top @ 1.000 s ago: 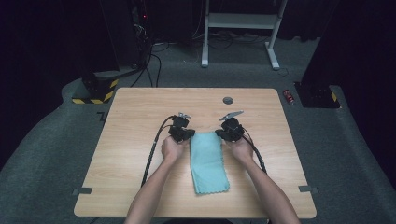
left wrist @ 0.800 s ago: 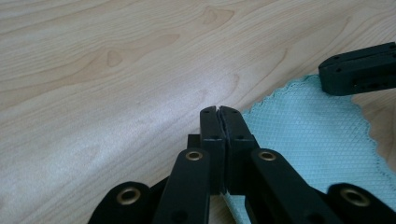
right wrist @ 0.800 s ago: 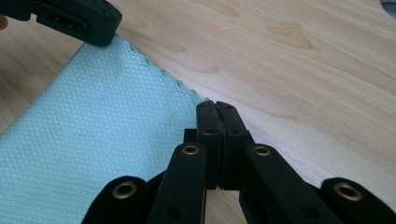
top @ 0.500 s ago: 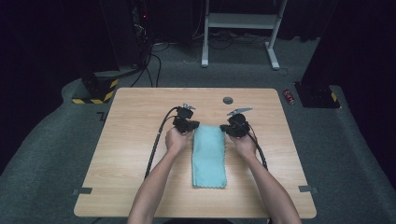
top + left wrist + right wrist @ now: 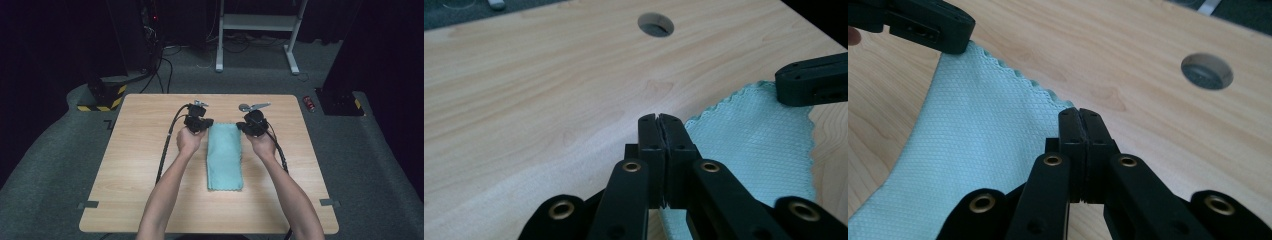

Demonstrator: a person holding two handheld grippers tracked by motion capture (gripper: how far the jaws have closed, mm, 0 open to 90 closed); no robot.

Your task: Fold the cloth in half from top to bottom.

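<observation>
a light blue-green cloth (image 5: 225, 156) is laid lengthwise on the middle of the wooden table (image 5: 135, 165), folded into a long narrow strip with scalloped edges. the left gripper (image 5: 198, 122) is held at the cloth's far left corner and the right gripper (image 5: 252, 124) at its far right corner, each carried in a hand whose forearm comes in from the near edge. in the left gripper view the jaws are seen pressed together, with the cloth's corner just beside and beneath their tips; whether the fabric is pinched cannot be told. in the right gripper view the jaws are likewise clenched at the cloth's edge, and a grip on it cannot be confirmed. a round hole (image 5: 244, 107) in the table is seen beyond the cloth.
</observation>
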